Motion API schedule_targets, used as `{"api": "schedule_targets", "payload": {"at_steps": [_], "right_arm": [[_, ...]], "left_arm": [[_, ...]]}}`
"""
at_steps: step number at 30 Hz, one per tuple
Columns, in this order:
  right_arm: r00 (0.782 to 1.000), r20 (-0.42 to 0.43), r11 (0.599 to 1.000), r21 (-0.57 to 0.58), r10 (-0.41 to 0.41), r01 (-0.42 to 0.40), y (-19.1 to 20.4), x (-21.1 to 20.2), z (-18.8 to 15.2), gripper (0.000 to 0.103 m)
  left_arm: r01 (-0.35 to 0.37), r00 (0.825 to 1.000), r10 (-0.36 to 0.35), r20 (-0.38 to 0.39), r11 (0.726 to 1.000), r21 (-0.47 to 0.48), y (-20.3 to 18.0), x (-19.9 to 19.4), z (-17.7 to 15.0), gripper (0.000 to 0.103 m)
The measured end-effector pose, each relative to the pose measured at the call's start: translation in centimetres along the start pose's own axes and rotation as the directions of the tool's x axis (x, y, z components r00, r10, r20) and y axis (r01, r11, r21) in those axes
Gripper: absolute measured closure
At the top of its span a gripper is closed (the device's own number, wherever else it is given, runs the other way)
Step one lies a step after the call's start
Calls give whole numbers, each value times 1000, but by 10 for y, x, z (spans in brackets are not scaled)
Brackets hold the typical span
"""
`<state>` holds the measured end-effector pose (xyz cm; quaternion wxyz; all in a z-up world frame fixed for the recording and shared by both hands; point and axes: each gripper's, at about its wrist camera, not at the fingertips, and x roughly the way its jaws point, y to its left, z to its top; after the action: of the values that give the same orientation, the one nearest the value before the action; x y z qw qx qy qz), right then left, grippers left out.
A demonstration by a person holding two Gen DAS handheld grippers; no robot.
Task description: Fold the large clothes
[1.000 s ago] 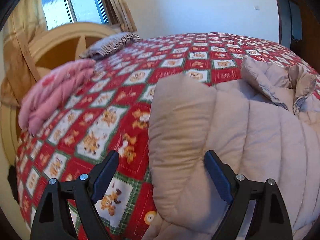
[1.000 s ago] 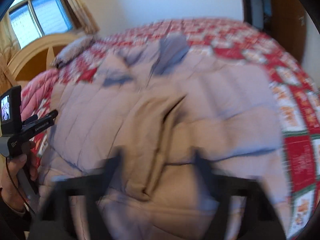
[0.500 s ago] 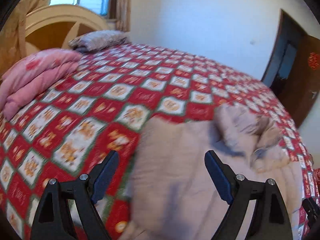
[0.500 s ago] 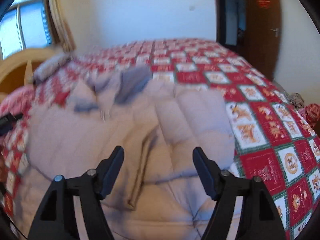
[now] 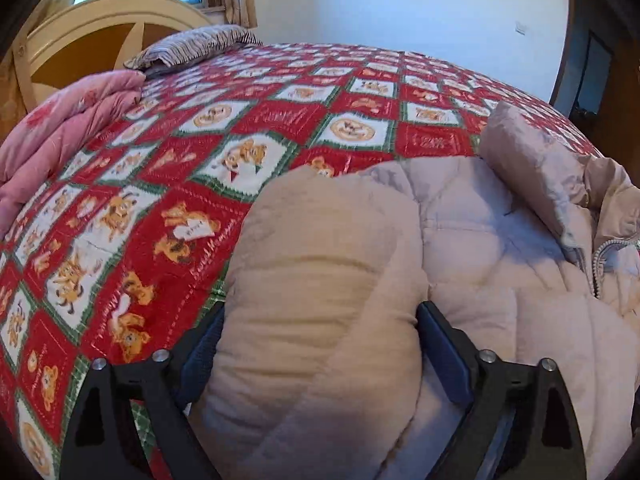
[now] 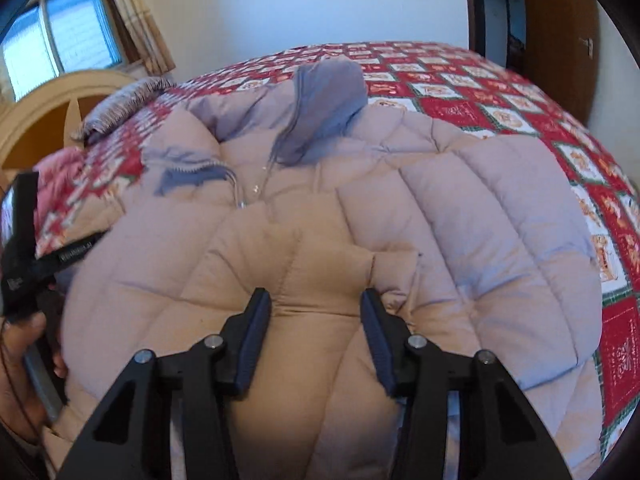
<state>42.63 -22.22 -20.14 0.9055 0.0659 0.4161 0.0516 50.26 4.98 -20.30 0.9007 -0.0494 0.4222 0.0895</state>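
Note:
A beige quilted puffer jacket (image 6: 460, 208) lies spread on the bed, its grey-lined hood (image 6: 328, 100) at the far end and the zipper running down the middle. In the left wrist view its puffy sleeve (image 5: 320, 260) fills the gap of my left gripper (image 5: 320, 320). Those jaws are wide and opening, and the left fingertip is hidden behind the sleeve. In the right wrist view my right gripper (image 6: 316, 304) is closing on a raised fold of the jacket front, and the pads pinch the fabric. At the left edge of that view a hand (image 6: 24, 352) holds the left gripper.
The red-and-white patchwork bedspread (image 5: 280, 120) covers the whole bed. A folded pink quilt (image 5: 60, 132) and a striped pillow (image 5: 192, 46) lie by the cream headboard (image 5: 100, 28). A brown door (image 6: 560, 40) stands beyond the bed's far right side.
My left gripper has swung back and dropped over the sleeve, which now fills its jaws. My right gripper's jaws have narrowed from half a second ago and now pinch a fold of the jacket.

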Motion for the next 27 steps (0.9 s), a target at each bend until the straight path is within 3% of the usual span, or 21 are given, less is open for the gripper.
{"api": "schedule_targets", "payload": {"at_steps": [5, 27], "right_arm": [[1000, 15, 999, -29, -20, 21, 0, 1, -8, 53], [996, 23, 994, -65, -82, 84, 6, 8, -12, 53]], "left_arm": [[51, 998, -53, -37, 997, -58, 11, 10, -2, 3], [9, 999, -10, -35, 1000, -24, 5, 13, -4, 1]]}}
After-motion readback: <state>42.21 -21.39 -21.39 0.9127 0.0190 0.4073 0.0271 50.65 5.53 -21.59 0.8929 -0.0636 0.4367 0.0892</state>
